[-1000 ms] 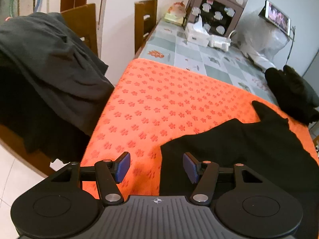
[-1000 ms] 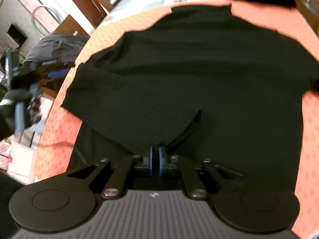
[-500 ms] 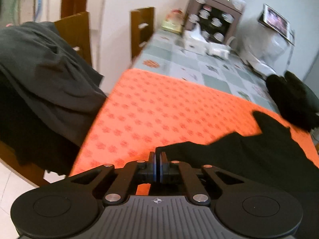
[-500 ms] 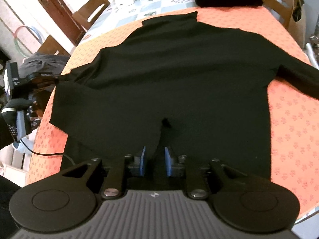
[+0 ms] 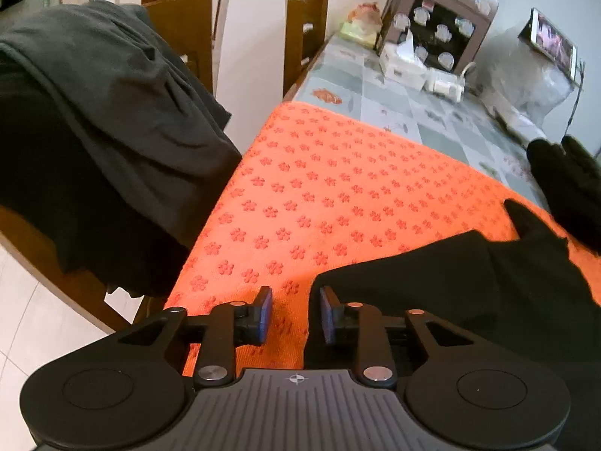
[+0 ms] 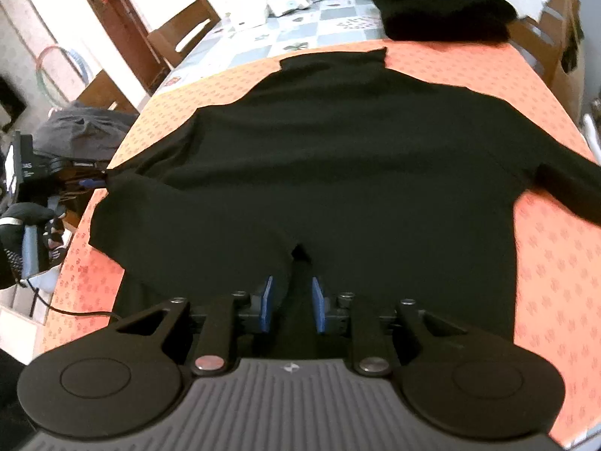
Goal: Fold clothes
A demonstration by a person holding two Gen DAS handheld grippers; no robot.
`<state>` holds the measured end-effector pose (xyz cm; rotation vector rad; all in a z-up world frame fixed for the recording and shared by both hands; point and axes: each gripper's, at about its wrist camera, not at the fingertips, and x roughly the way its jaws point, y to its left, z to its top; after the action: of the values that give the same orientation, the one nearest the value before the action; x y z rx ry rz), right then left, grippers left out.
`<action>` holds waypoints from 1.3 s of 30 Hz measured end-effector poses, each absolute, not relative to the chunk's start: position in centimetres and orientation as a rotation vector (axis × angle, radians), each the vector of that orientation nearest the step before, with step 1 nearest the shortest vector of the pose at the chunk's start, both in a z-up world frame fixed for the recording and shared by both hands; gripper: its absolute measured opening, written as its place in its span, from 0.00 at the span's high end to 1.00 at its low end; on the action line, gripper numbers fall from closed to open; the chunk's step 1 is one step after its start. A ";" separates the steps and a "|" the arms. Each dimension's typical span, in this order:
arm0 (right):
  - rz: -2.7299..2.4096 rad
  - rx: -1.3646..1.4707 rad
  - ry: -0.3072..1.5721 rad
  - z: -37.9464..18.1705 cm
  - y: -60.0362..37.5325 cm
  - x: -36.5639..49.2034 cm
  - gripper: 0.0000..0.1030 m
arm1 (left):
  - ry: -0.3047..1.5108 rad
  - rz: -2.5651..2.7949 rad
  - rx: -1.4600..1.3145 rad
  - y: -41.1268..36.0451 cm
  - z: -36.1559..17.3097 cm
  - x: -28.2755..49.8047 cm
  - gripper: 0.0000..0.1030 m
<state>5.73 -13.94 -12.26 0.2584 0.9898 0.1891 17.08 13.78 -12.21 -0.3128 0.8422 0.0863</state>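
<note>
We see black sweater [image 6: 338, 173] spread flat on orange mat [image 5: 323, 195] over bench. Left gripper [image 5: 295, 314]: jaws opening, part-way apart, only mat between, sweater edge just right of right jaw. Right gripper [image 6: 291, 304]: jaws slightly apart, nothing gripped, sweater hem beneath and ahead.

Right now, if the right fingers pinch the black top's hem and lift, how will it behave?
Probably floppy: the black top lies flat and limp on the orange mat, one sleeve already folded over. It would likely sag and drape from a pinch. The textured mat may drag on it.
</note>
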 end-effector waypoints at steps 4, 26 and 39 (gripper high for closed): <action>0.185 0.259 0.954 -11.6 -14.2 6.4 0.75 | 0.759 0.069 -0.350 13.9 -10.4 15.3 0.46; 0.232 0.156 0.807 -7.8 -31.1 4.9 0.66 | 0.641 0.032 -0.246 -0.1 -4.3 4.4 0.00; 0.349 0.103 0.755 -7.1 -42.1 2.9 0.47 | 0.588 -0.024 -0.202 -12.6 -2.9 2.8 0.00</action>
<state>2.95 -42.06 -7.09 0.1028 0.7550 0.3492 2.85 -12.55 -2.87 -0.2022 0.5884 -0.0236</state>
